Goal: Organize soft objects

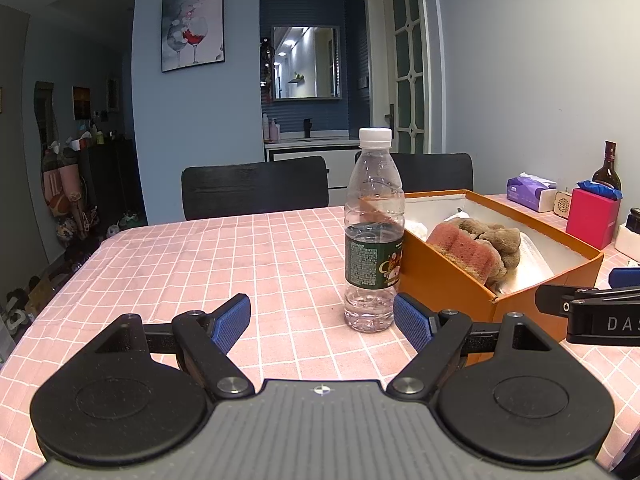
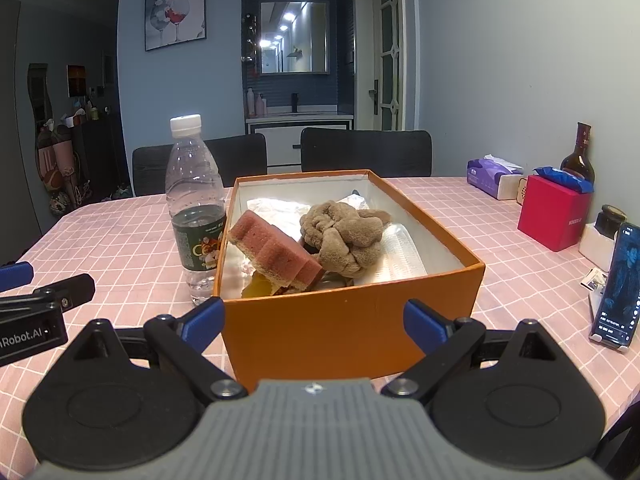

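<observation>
Left wrist view: the left gripper (image 1: 322, 322) has its jaws spread wide with nothing between the blue pads; just ahead of them, nearer the right-hand pad, a clear water bottle (image 1: 373, 232) stands upright on the pink checked tablecloth (image 1: 180, 264); beyond that pad and to its right sits the orange box (image 1: 448, 284), and the bottle is just beside its near corner, though contact cannot be told; further right, the tip of the other tool shows at the frame edge.

From the right wrist, the right gripper (image 2: 314, 320) is likewise spread and empty, its jaws straddling the width of the box's near wall without clearly touching it; inside the box, straight ahead of the jaws, a pink sponge (image 2: 276, 254) leans tilted at the left, a brown plush scrunchie-like bundle (image 2: 344, 236) lies beside it, and white crumpled cloth or paper (image 2: 400, 254) lines the floor; something yellow shows under the sponge but is too hidden to name.

Judging by this, the soft things seem already gathered into the box, and no other soft item lies loose on the cloth near either gripper; what may remain is the bottle, which is hard and probably not part of the sorting.
</observation>
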Tool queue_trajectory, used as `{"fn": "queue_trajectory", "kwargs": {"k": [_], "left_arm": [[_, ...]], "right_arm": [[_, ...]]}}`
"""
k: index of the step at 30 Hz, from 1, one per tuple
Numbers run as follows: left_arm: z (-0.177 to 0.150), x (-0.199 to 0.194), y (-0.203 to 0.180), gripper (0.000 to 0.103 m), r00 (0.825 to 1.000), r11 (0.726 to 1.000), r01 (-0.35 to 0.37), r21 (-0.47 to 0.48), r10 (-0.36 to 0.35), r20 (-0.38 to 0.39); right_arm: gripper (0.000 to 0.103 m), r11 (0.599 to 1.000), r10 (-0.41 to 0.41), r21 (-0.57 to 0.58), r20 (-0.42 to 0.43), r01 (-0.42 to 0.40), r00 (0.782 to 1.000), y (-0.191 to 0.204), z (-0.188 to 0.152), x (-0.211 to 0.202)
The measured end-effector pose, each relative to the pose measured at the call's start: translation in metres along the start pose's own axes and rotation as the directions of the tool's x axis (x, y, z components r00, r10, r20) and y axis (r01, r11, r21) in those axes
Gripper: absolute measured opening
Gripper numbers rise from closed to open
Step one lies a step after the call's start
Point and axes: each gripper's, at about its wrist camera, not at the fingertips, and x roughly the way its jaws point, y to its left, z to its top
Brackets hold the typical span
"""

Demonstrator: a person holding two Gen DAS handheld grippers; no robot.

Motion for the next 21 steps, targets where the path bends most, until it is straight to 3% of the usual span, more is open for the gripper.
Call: {"fn": "queue_trajectory", "kwargs": {"k": [21], "left_arm": [[0.0005, 0.0018, -0.0008, 0.095, 1.0, 1.0, -0.006, -0.019, 0.005, -0.017]], "right_arm": [[0.094, 1.0, 0.018, 0.018, -0.011, -0.018, 1.0, -0.0009, -0.0027, 0.0026]]}}
